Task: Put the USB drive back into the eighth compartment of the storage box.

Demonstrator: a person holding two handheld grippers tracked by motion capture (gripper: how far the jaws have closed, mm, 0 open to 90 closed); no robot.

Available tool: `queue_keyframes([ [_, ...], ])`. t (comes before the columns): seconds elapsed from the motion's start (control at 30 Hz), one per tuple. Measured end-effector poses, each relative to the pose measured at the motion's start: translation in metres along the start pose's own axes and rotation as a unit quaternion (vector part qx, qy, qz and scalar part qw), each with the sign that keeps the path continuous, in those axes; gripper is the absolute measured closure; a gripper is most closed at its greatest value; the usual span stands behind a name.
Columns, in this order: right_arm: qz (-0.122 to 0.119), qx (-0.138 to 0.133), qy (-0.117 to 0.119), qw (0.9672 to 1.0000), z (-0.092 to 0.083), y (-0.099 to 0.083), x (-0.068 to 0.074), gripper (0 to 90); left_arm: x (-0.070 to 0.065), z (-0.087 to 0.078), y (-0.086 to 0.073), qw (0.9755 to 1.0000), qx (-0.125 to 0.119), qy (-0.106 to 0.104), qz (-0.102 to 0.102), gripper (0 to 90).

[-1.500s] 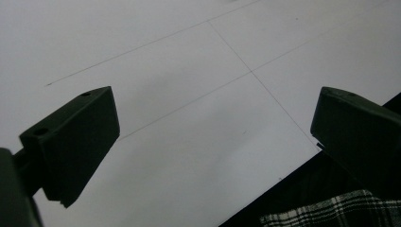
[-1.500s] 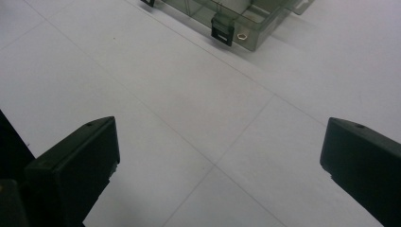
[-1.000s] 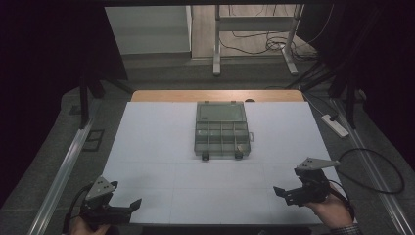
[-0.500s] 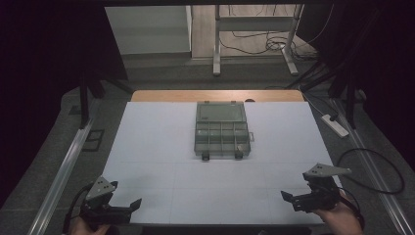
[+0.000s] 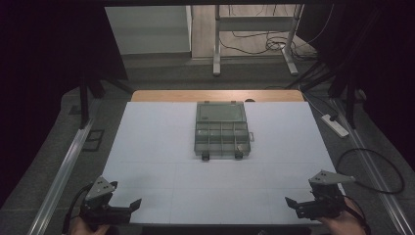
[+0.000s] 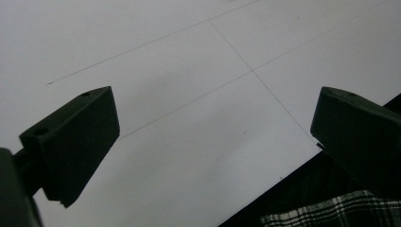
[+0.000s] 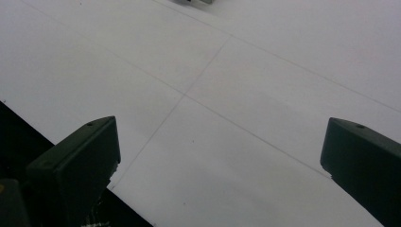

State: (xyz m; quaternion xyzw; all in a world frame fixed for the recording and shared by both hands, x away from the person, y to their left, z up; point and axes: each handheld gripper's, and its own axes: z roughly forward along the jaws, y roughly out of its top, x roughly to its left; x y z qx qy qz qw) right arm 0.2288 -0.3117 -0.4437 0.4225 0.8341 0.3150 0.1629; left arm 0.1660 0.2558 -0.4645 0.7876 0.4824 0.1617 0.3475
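A grey-green compartment box (image 5: 222, 130) lies in the middle of the white table (image 5: 161, 147), its clear lid folded back toward the far side and two latches facing me. My left gripper (image 5: 133, 203) rests at the near left corner of the table, open, with nothing between its jaws. Its own view has the jaws wide apart (image 6: 215, 137) over bare white surface. At the near right corner my right gripper (image 5: 291, 201) is open too and holds nothing; in the right gripper view its jaws (image 7: 220, 161) frame the table top, far from the box.
A white power strip (image 5: 334, 125) and black cables lie on the floor to the right. A metal rail (image 5: 63, 166) runs along the floor on the left. A desk frame (image 5: 254, 44) stands beyond the table. Plaid cloth (image 6: 331, 213) shows under the near edge.
The right gripper has drawn back toward the near edge and slightly right. The left gripper has stayed where it was.
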Motion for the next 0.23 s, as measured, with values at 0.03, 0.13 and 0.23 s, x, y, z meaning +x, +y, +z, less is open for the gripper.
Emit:
queue_keyframes([
  [0.03, 0.0, 0.001, -0.001, 1.0, -0.0005, -0.0013, -0.0001, 0.0, 0.0, 0.0, 0.0, 1.0, 0.0, 0.0, 0.0, 2.2],
  [0.13, 0.006, 0.007, -0.003, 1.0, -0.0015, -0.0054, -0.0008, 0.0, -0.0001, 0.0001, 0.0001, 1.0, 0.0, 0.0, 0.0, 2.2],
  [0.23, 0.01, 0.003, -0.005, 0.9999, -0.003, -0.0062, -0.0014, 0.0, -0.0005, 0.0003, 0.0005, 1.0, -0.001, 0.0, -0.001, 2.2],
])
